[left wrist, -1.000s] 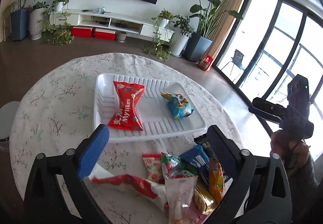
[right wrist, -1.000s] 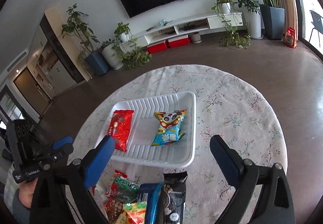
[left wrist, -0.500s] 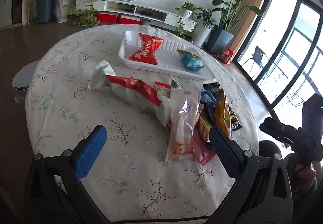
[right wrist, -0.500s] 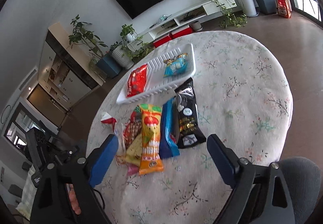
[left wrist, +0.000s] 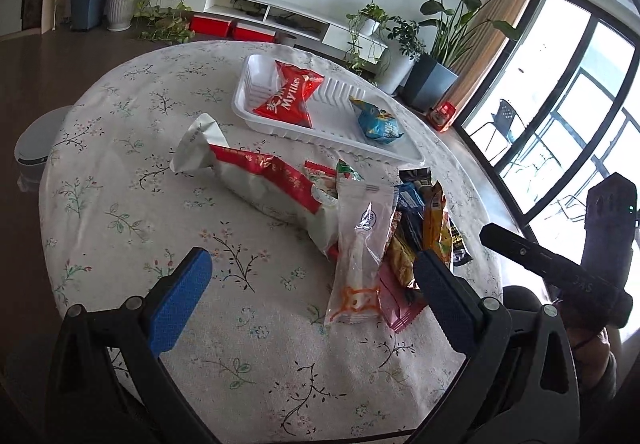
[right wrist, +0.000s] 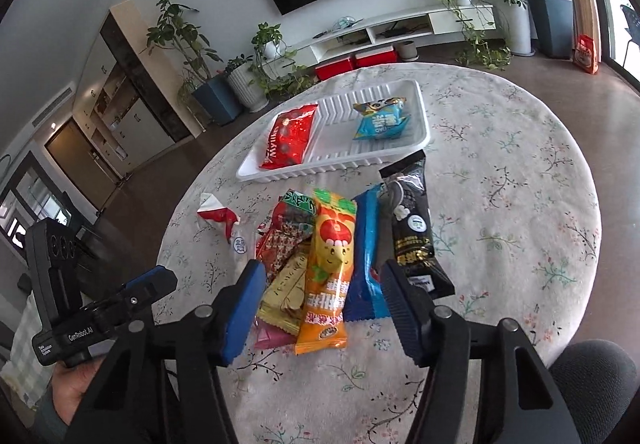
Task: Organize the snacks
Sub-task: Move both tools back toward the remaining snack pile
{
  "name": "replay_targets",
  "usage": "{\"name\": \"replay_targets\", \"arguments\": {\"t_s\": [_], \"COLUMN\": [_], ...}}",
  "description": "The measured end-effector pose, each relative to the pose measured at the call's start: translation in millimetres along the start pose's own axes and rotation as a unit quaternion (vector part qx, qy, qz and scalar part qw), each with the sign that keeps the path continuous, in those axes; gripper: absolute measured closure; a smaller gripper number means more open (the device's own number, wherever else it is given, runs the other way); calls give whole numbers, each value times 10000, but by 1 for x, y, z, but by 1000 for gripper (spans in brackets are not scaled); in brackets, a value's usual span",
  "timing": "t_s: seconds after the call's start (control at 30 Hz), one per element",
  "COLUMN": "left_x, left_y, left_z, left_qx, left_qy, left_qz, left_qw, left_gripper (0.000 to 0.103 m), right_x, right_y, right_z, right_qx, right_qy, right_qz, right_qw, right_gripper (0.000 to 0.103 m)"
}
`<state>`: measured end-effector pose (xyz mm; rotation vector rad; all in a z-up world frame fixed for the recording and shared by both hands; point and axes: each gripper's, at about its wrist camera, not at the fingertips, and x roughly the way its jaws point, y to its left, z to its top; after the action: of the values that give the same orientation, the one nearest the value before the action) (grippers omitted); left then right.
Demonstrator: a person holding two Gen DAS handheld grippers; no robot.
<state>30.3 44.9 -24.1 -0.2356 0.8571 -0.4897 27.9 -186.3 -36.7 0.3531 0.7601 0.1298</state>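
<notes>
On the round floral table (left wrist: 120, 172), left-wrist view: left gripper (left wrist: 308, 276) hangs spread wide, nothing between its pads, near edge of the snack pile (left wrist: 384, 228). A clear-wrapped packet (left wrist: 360, 256) lies nearest. White tray (left wrist: 256, 84) sits far, holding a red packet (left wrist: 290, 94) at left and a blue packet (left wrist: 378, 122) at right.

Right-wrist view: right gripper (right wrist: 322, 296) jaws closing, straddling the near ends of an orange packet (right wrist: 330, 268) and a long blue packet (right wrist: 364, 260), pads not visibly pressing. Black packet (right wrist: 412, 228) just right.
</notes>
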Motion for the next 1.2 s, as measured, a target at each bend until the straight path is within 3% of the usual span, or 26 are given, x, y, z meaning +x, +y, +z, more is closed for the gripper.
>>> {"name": "replay_targets", "arguments": {"t_s": [0.27, 0.77, 0.9, 1.0, 1.07, 1.2], "left_x": [23, 112, 120, 124, 123, 128], "left_y": [17, 37, 34, 32, 29, 24], "left_z": [23, 64, 68, 70, 72, 73], "left_qx": [-380, -926, -451, 168, 645, 1425], "left_qy": [246, 972, 1074, 1339, 1521, 1880], "left_qz": [174, 1058, 1208, 1278, 1448, 1863], "left_qw": [9988, 9853, 9858, 9826, 9756, 9537], "left_gripper": [1, 2, 2, 2, 2, 2], "right_x": [13, 31, 33, 31, 29, 27], "right_y": [-47, -59, -61, -64, -66, -64], "right_z": [30, 5, 2, 0, 0, 0], "right_qx": [528, 664, 699, 736, 751, 691], "right_qy": [90, 277, 278, 286, 254, 215], "right_qz": [-692, -406, -380, -393, -425, -474], "right_qw": [9962, 9966, 9964, 9961, 9959, 9962], "right_gripper": [41, 41, 41, 41, 41, 41]}}
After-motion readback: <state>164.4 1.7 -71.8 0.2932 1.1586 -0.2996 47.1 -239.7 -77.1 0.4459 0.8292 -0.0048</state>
